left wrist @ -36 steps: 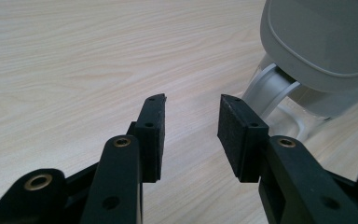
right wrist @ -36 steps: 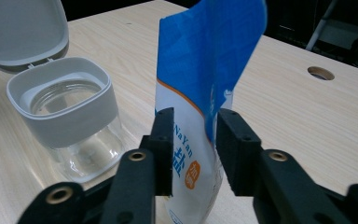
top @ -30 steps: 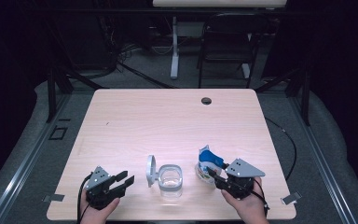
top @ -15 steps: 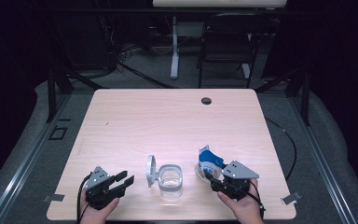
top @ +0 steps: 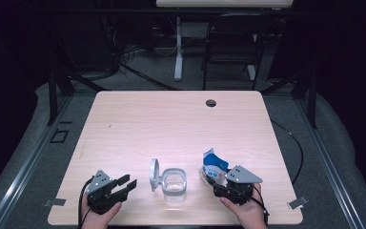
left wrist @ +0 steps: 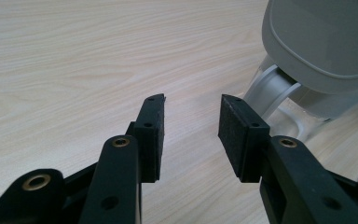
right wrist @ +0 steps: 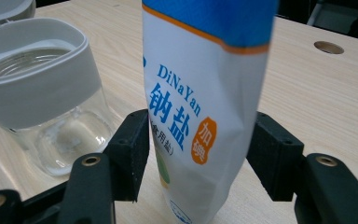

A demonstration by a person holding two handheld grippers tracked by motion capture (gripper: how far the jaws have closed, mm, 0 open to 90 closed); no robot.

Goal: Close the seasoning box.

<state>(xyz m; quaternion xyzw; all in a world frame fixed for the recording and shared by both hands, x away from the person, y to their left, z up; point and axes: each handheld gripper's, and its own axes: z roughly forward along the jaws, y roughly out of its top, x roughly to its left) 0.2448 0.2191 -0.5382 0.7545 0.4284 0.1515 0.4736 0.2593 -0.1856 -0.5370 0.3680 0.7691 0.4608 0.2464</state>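
Salt bag (right wrist: 200, 107) stands upright on the table (top: 171, 124) near the front edge, right of centre, between the 2 pads of the right gripper (right wrist: 198, 158). Just left of it sits a clear glass jar (top: 174, 183) with a grey collar, its hinged lid (top: 154, 174) flipped up on the jar's left side. Risk, as I judge it: the bag is soft, tall and narrow at the base, so with support gone it could slump or tip, toward the jar or off the near edge, and spill if its top is cut open; the top looks torn in the high view, but I cannot tell for sure. A nudge from a pad while the hand draws away would cause the same. The right gripper's jaws have just been opening, bag between them; in the right gripper view the right pad (right wrist: 272, 158) shows a sliver of daylight to the bag, while the left pad (right wrist: 133, 154) sits right against or just off it, so no real squeeze. Left gripper (left wrist: 191, 130) rests low at the near left, apart from the jar, its jaws parted about halfway with nothing between them, pointing toward the lid's hinge.
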